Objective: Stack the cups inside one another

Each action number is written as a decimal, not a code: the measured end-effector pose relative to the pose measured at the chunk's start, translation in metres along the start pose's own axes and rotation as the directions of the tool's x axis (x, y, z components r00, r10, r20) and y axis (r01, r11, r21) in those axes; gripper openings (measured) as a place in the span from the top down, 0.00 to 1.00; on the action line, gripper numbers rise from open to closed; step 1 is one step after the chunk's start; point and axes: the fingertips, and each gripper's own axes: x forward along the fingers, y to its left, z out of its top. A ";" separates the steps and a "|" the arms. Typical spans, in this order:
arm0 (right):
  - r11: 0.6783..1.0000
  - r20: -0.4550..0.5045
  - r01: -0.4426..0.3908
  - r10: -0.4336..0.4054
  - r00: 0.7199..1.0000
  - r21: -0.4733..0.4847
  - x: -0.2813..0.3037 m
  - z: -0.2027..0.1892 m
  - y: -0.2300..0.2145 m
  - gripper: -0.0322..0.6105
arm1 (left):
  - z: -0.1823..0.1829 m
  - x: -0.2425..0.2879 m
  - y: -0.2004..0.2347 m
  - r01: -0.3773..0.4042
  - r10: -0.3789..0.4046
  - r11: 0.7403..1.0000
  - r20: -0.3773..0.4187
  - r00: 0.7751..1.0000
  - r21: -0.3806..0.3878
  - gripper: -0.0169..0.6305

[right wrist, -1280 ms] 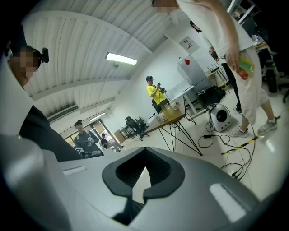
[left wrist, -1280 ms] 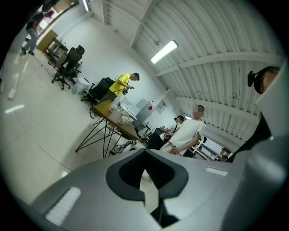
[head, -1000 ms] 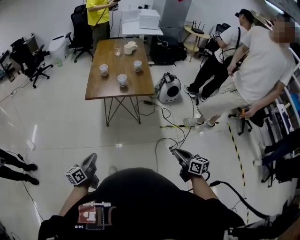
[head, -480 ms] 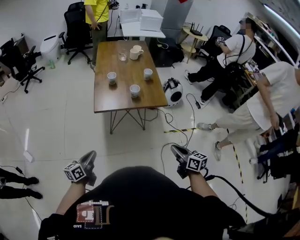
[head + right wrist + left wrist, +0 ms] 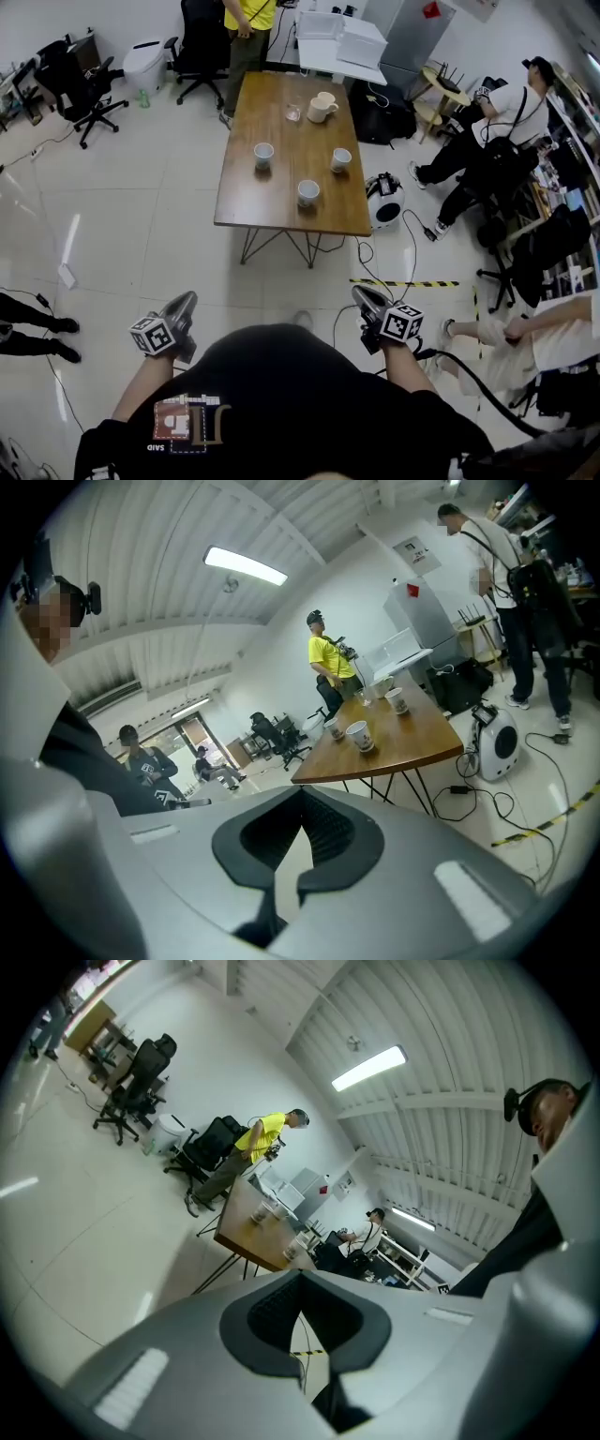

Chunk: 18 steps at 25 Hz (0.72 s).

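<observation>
Three white paper cups stand apart on the wooden table [image 5: 281, 202]: one at the left [image 5: 264, 155], one at the right [image 5: 341, 159], one nearest me [image 5: 307, 193]. A white mug [image 5: 322, 106] and a small glass [image 5: 293, 112] sit at the far end. Both grippers are held close to my body, well short of the table. My left gripper [image 5: 186, 302] and right gripper [image 5: 362, 295] are shut with nothing in them. The right gripper view shows the cups [image 5: 359, 736] beyond its closed jaws [image 5: 302, 797]. In the left gripper view the table [image 5: 246, 1236] is far off.
A round white appliance [image 5: 384, 200] and loose cables [image 5: 412, 246] lie on the floor right of the table. Yellow-black tape [image 5: 403, 282] crosses the floor ahead. People stand at the right [image 5: 487, 141] and behind the table [image 5: 246, 28]. Office chairs [image 5: 80, 80] are at the far left.
The table has come nearer and slid toward the middle of the head view. The people at the right have shifted outward. Both grippers stay shut and low by my body.
</observation>
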 end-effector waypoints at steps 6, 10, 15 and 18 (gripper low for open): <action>0.986 -0.073 -0.153 0.148 0.986 -0.067 0.058 0.061 -0.060 0.93 | 0.042 0.045 -0.015 -0.151 0.144 0.988 0.139 0.980 0.042 0.98; 0.967 -0.097 -0.226 0.215 0.972 -0.118 0.076 0.116 -0.092 0.93 | 0.066 0.096 -0.047 -0.180 0.164 0.981 0.183 0.969 0.076 0.98; 0.961 -0.090 -0.237 0.226 0.970 -0.143 0.099 0.159 -0.127 0.93 | 0.091 0.153 -0.080 -0.153 0.129 0.976 0.156 0.979 0.155 0.98; 0.963 -0.080 -0.222 0.212 0.974 -0.151 0.111 0.173 -0.140 0.93 | 0.103 0.175 -0.083 -0.126 0.103 0.977 0.139 0.985 0.171 0.98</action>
